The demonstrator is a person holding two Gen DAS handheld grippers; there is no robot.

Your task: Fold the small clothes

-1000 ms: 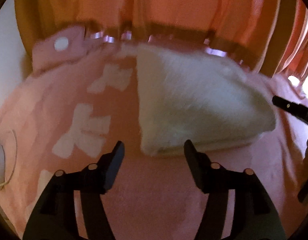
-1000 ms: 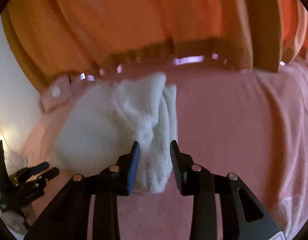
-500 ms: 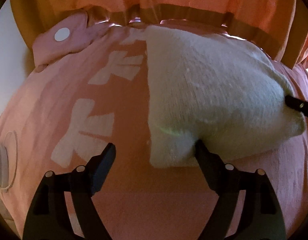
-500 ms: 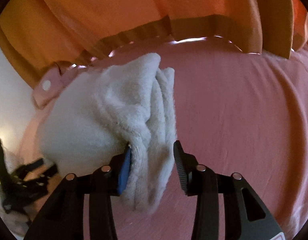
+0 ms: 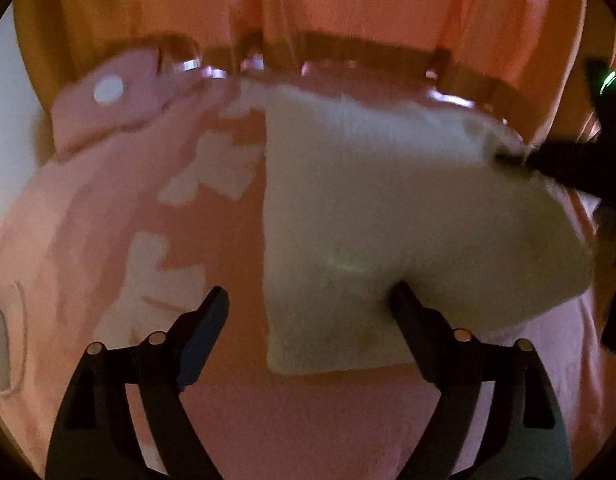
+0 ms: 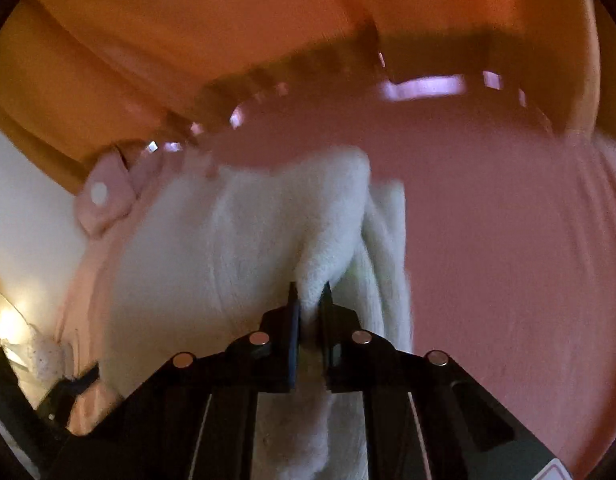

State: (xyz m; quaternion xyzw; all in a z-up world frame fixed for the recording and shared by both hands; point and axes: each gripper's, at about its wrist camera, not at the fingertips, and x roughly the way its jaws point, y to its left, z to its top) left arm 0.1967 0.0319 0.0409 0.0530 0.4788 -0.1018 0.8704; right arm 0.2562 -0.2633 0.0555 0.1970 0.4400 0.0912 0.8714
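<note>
Orange curtain [image 5: 347, 4] hangs behind white cloth [image 5: 387, 208].

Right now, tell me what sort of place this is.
Probably a bedroom: a white fluffy garment lies on a pink bedsheet, with a pink pillow and orange curtains behind.

White fluffy cloth [image 5: 387, 208], terry-like, folded with straight left edge, lying flat on pink bed, near corner squared off, right end bunched into ridged folds [image 6: 331, 248] and lifted, one fold pinched, far edge near bed's end, picture blurred
</note>
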